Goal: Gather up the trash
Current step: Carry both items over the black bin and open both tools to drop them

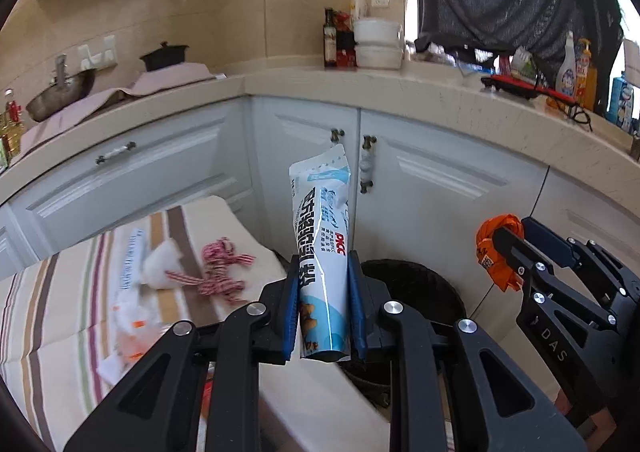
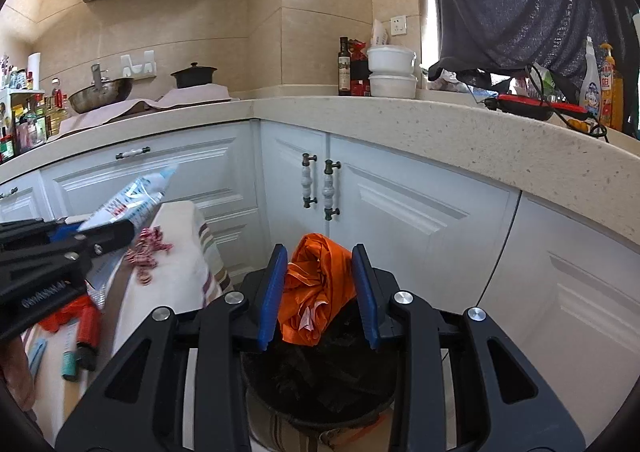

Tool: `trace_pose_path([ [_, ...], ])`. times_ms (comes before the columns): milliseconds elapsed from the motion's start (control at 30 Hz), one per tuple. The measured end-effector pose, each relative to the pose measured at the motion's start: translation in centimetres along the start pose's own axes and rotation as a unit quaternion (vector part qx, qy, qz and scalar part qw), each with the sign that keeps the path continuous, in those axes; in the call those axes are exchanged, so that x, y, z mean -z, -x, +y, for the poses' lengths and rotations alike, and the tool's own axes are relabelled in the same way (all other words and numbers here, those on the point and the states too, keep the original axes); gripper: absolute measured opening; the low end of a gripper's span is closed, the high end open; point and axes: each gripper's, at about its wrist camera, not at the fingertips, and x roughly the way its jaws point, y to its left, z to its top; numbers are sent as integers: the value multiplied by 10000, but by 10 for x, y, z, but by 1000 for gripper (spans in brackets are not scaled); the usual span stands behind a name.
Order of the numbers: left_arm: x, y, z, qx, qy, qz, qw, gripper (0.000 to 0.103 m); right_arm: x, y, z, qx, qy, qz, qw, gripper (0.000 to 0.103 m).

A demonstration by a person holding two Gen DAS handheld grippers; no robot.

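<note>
So you've got two grippers loaded up at once. Your left gripper [image 1: 324, 304] is clamped on one white and blue packet [image 1: 322, 252], which stands upright between the blue pads, its torn top pointing at the cabinet doors [image 1: 440, 180]. Your right gripper [image 2: 320, 292] is squeezed shut around one crumpled orange wrapper [image 2: 316, 284], and that wrapper hangs right above the one black bin [image 2: 320, 384], which has a dark bag lining it.

The bin sits on the floor beside the striped cloth table [image 1: 60, 292], close to the corner of the cabinets. On that cloth you have one tangle of red and white string [image 1: 220, 268], one white wad [image 1: 160, 268] just beside it, and one long white printed wrapper [image 1: 128, 260] touching the wad. Nearer the edge there's some more white and orange scrap [image 1: 132, 336], too blurred to count properly. The right wrist view also shows one red piece [image 2: 72, 316] and one small teal thing [image 2: 69, 366] lying on the table.
</note>
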Motion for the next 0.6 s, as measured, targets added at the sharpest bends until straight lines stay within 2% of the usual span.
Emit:
trace_pose_path([
  [500, -12, -70, -35, -23, -203, 642, 9977, 25, 15, -65, -37, 90, -258, 297, 9992, 34],
  [533, -12, -77, -37, -32, -214, 713, 9972, 27, 15, -68, -38, 95, -257, 324, 9991, 37],
  [567, -12, -82, -37, -33, -205, 755, 9969, 29, 16, -73, -39, 83, -273, 358, 9990, 46],
  [600, -13, -85, -38, -41, -200, 783, 9967, 32, 16, -76, -41, 93, -315, 359, 9988, 49],
])
